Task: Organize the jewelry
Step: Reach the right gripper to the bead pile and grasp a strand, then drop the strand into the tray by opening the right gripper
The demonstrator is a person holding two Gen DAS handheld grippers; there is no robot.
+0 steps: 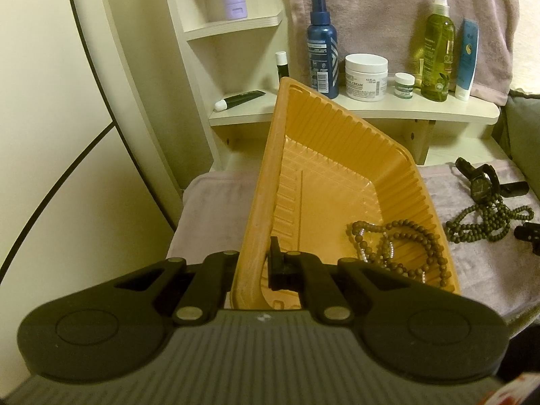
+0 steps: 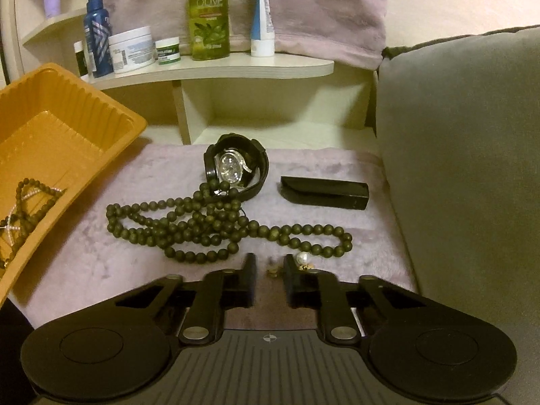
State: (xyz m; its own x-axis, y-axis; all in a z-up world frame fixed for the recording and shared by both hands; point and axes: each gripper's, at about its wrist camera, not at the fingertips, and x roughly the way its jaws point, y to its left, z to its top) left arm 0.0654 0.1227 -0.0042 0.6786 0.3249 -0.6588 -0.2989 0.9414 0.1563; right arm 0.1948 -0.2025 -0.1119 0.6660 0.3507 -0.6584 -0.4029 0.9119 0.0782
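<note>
My left gripper [image 1: 253,263] is shut on the near rim of an orange plastic tray [image 1: 337,128] and holds it tilted. A brown bead necklace with a sparkly strand [image 1: 398,249] lies in the tray's low corner. My right gripper [image 2: 269,270] is open, low over the pink towel [image 2: 101,263]. A small gold piece [image 2: 272,271] lies between its fingers, and a pearl earring [image 2: 303,257] sits by the right finger. A long dark bead necklace [image 2: 209,227], a black-strapped watch [image 2: 233,165] and a black case [image 2: 325,191] lie beyond it.
A shelf [image 2: 216,67] behind holds bottles, jars and tubes, among them an olive bottle [image 2: 209,13] and a blue spray bottle [image 1: 322,50]. A grey cushion [image 2: 465,168] borders the towel on the right. A cream wall panel [image 1: 50,118] stands at the left.
</note>
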